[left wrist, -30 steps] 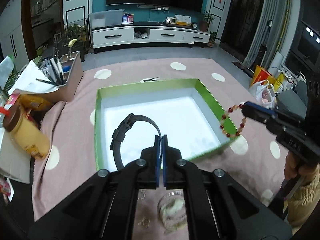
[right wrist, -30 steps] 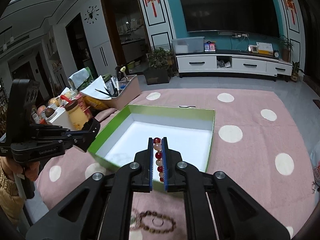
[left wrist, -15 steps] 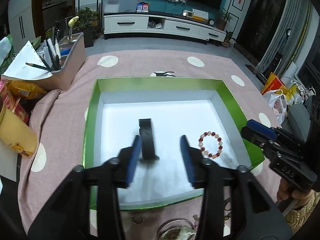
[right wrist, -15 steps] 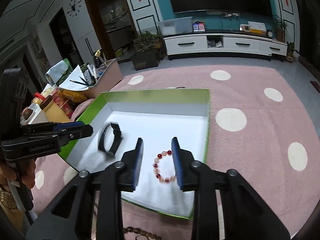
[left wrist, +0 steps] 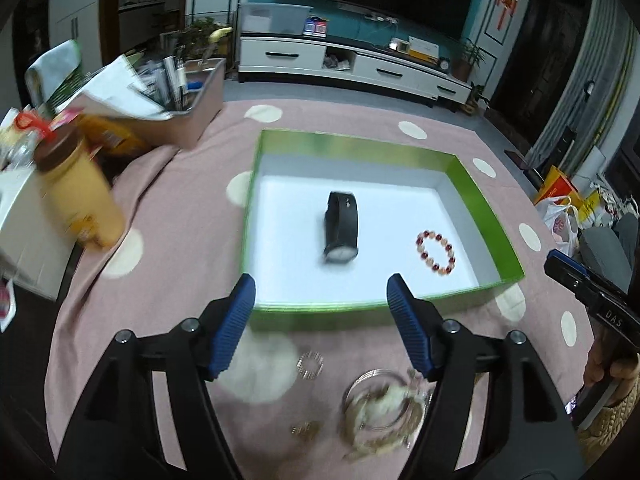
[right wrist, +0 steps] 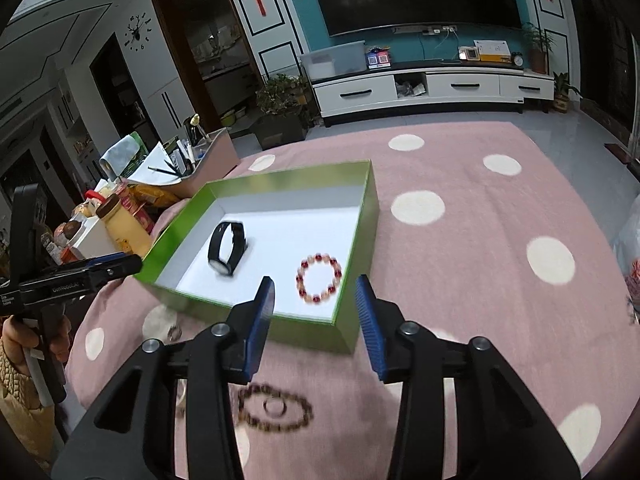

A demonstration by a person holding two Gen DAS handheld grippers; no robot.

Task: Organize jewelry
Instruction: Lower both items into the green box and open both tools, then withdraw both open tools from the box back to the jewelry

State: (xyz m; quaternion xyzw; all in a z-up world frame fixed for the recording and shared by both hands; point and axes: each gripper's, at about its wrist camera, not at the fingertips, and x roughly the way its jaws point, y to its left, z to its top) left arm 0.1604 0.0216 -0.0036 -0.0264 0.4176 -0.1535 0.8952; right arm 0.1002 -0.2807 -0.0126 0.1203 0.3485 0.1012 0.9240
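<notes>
A green box (left wrist: 372,308) with a white floor sits on the pink dotted cloth. Inside it a black watch (left wrist: 342,226) stands on its edge, and a red and pink bead bracelet (left wrist: 436,252) lies flat to its right. My left gripper (left wrist: 320,284) hovers over the box's near wall, jaws opening, nothing between them. In the right wrist view the watch (right wrist: 226,250) and bracelet (right wrist: 319,278) lie in the box (right wrist: 372,208). My right gripper (right wrist: 315,284) is above the near wall just short of the bracelet, jaws opening and empty.
Loose jewelry lies on the cloth in front of the box: a glass dish (left wrist: 384,404) of pieces, a small ring (left wrist: 310,364), a brown bead bracelet (right wrist: 276,410). A yellow jar (left wrist: 76,192) and a pen box (left wrist: 188,92) stand left. Bags (left wrist: 560,216) sit right.
The left gripper let go of the watch and the right let go of the bead bracelet; both now rest in the box. Both jaws opened and both grippers drew back toward the near wall.
</notes>
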